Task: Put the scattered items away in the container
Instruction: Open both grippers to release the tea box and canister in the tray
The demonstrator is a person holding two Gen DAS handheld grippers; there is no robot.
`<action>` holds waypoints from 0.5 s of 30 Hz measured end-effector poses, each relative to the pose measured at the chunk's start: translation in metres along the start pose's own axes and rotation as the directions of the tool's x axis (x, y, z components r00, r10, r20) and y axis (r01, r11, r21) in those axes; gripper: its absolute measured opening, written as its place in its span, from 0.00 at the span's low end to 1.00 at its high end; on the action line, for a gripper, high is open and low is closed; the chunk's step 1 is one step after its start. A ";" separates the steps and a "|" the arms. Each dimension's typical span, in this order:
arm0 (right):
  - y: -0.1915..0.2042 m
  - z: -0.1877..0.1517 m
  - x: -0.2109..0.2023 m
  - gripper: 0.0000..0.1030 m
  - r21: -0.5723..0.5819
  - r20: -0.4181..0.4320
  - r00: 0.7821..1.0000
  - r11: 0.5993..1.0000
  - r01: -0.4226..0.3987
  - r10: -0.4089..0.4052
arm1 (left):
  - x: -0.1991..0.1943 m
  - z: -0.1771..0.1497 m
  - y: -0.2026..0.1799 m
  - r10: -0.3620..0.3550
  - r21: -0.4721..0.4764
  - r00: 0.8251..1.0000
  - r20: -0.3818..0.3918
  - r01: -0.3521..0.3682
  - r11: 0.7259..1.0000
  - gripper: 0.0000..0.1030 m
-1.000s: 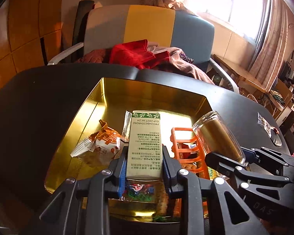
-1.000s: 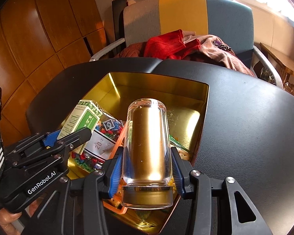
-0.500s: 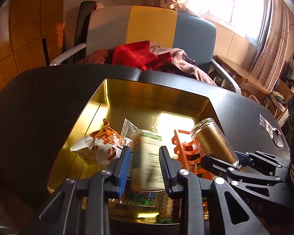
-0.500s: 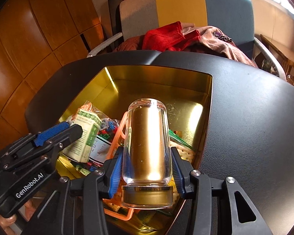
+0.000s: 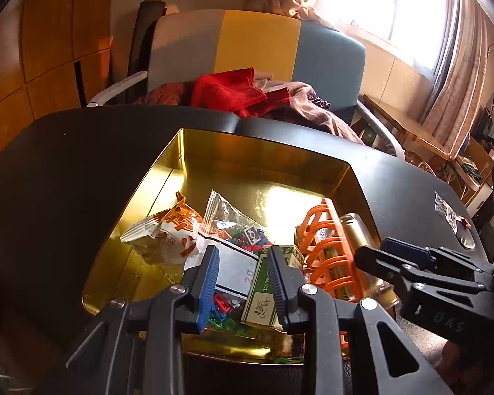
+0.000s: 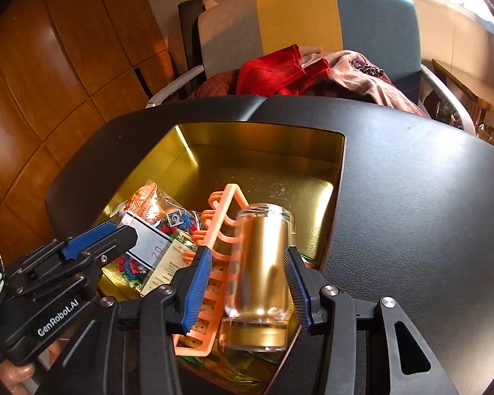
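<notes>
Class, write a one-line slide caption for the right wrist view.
Right gripper open around a blurred glass bottle above the cluttered gold tin, beside an orange rack.

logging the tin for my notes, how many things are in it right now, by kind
Snack packet: 1
Bag of small toy bricks: 1
Green and white carton: 1
Orange plastic rack: 1
Glass bottle with gold insert: 1
Total: 5 told apart in the gold tin; more wrappers lie underneath, too hidden to count.
</notes>
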State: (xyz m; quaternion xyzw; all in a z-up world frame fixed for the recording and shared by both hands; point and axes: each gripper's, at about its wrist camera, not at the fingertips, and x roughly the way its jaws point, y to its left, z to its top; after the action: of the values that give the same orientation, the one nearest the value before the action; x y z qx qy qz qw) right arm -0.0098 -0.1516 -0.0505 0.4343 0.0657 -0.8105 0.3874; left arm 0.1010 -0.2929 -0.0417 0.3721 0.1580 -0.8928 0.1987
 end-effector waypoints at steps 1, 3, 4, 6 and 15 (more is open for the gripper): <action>-0.001 -0.001 -0.001 0.46 0.004 0.001 1.000 1.000 -0.002 0.002 | -0.001 0.000 0.000 0.000 0.001 1.000 0.001 0.000 1.000 0.30; -0.003 -0.003 -0.003 0.47 0.009 0.004 1.000 1.000 0.000 0.000 | -0.003 0.000 -0.002 0.003 0.005 1.000 0.009 -0.003 1.000 0.30; -0.004 -0.003 -0.004 0.47 0.012 0.005 1.000 1.000 0.000 0.000 | -0.005 0.000 -0.003 0.004 0.009 1.000 0.014 -0.005 1.000 0.31; -0.008 -0.004 -0.006 0.47 0.026 0.007 1.000 1.000 -0.005 0.005 | -0.006 0.000 -0.005 0.001 0.018 1.000 0.018 -0.001 1.000 0.31; -0.015 -0.008 -0.018 0.47 0.051 0.029 1.000 0.999 -0.007 0.006 | -0.015 0.004 -0.016 0.028 0.046 0.999 0.044 -0.030 0.998 0.48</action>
State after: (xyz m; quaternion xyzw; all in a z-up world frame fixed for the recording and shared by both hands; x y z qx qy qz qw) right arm -0.0097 -0.1276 -0.0453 0.4327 0.0381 -0.8168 0.3798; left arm 0.1003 -0.2775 -0.0259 0.3595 0.1273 -0.9012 0.2060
